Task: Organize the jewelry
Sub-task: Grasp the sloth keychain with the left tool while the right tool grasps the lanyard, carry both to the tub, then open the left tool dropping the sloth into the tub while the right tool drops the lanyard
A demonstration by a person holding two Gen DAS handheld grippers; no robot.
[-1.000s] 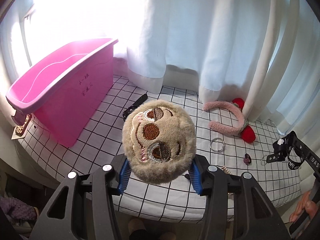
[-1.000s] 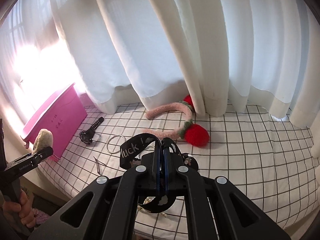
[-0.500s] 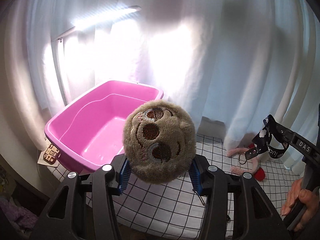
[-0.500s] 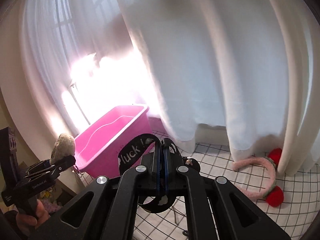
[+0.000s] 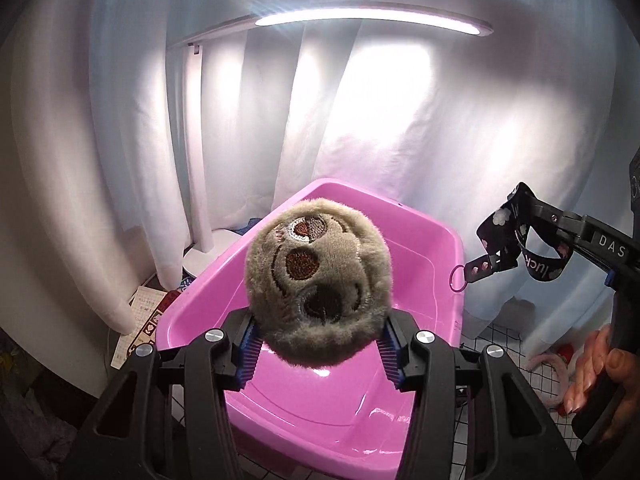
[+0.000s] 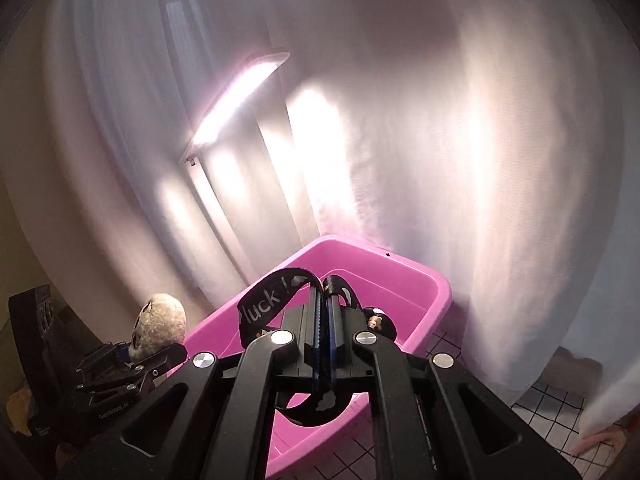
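Note:
A round tan plush face (image 5: 318, 286) with embroidered brown eyes is clamped between the blue pads of my left gripper (image 5: 319, 346), which hangs over the near end of the pink plastic bin (image 5: 448, 240). My right gripper (image 6: 325, 312) is shut on a black strap printed "luck" (image 6: 262, 304), whose loops hang over the bin (image 6: 438, 284). From the left wrist view that strap (image 5: 538, 266) dangles with a small ring (image 5: 457, 278) beside the bin's right rim. The plush (image 6: 160, 320) shows at lower left in the right wrist view.
A lit white desk lamp (image 5: 360, 20) stands behind the bin against white curtains (image 5: 460, 128). The checked cloth (image 5: 496, 336) lies to the right, with a pink fuzzy headband (image 5: 554, 364) on it. A person's hand (image 5: 596, 372) grips the right handle. Papers (image 5: 140, 316) lie left of the bin.
Both grippers swung left from the checked cloth to above the pink bin, each carrying its item. The lamp came into view; the headband slid to the far right edge.

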